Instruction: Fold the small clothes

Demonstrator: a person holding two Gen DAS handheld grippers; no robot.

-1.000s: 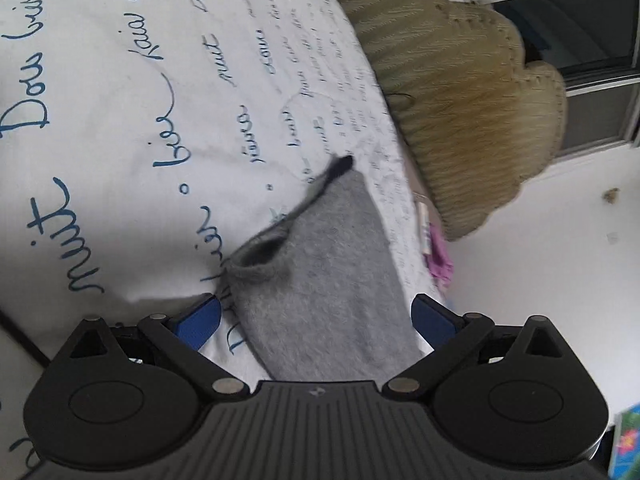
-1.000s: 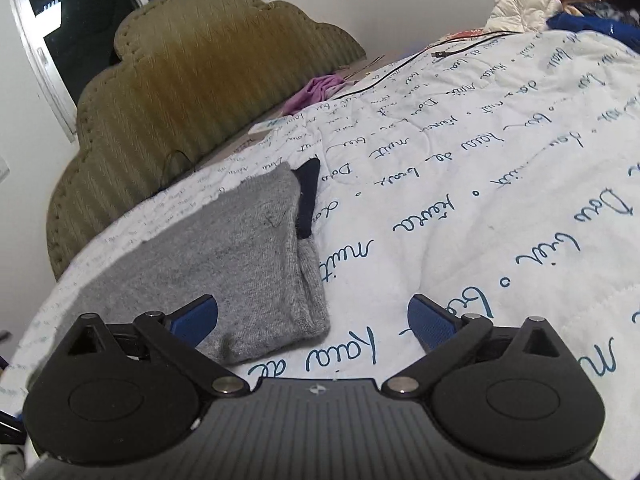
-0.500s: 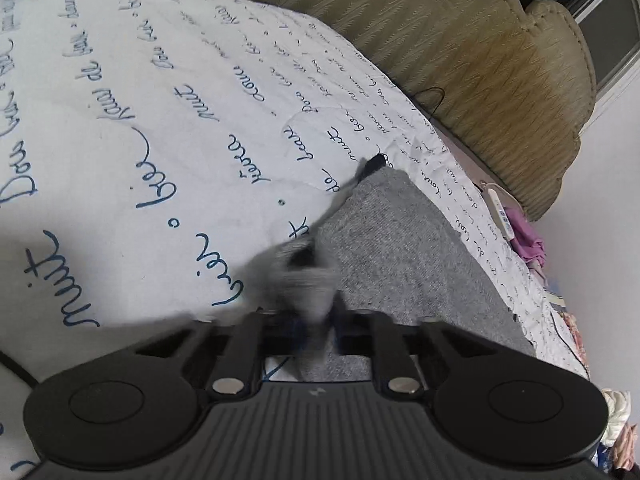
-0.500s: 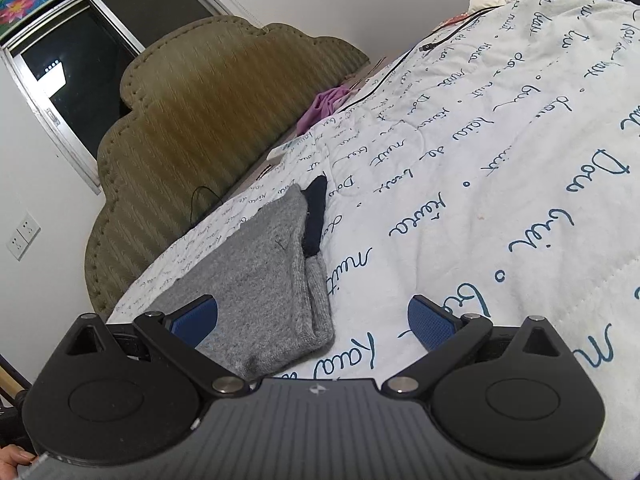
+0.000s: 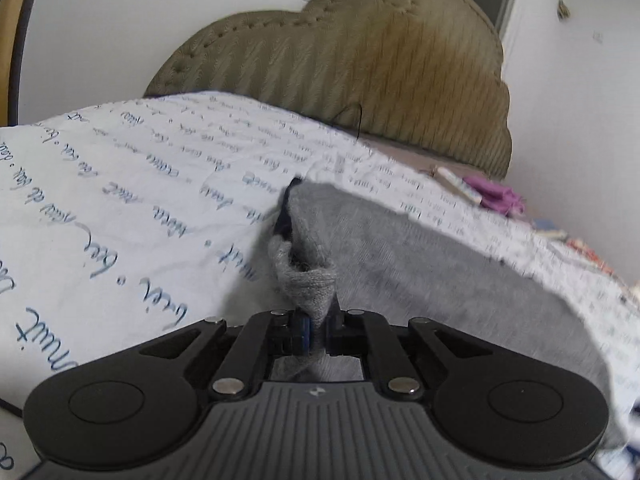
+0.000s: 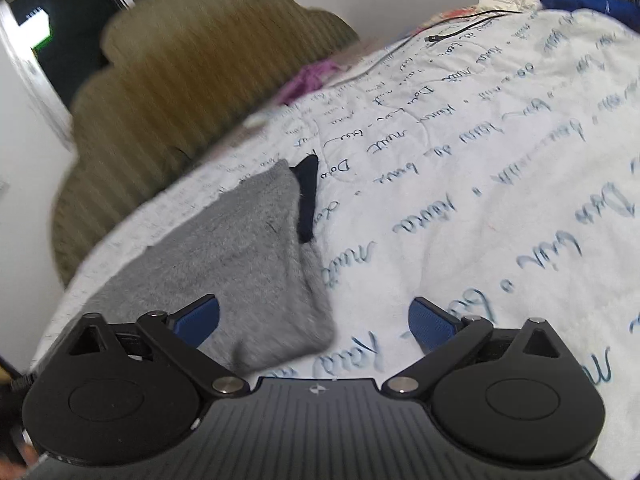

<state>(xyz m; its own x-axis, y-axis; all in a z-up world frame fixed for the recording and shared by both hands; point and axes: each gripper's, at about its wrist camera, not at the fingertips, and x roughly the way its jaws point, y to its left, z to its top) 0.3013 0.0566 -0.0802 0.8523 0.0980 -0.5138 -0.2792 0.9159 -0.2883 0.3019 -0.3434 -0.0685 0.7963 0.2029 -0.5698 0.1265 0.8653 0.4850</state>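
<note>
Fingers of the left gripper (image 5: pixel 314 330) had just closed on a bunched corner of the grey garment (image 5: pixel 400 256), which lay near the headboard edge of the bed (image 5: pixel 120 200). Right gripper (image 6: pixel 314 320) hovered over its near corner, fingers spread and empty. Soft, light knit; likely best pinched at corners.

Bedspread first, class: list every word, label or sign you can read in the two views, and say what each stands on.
"nuit": bedspread, blue handwriting, clearest in the right wrist view.
"bien": same bedspread, likely reading.
Remaining handwriting: too blurred or small to read.
Small emblem on each gripper body: a mark, no letters.
Grey garment: no text.
</note>
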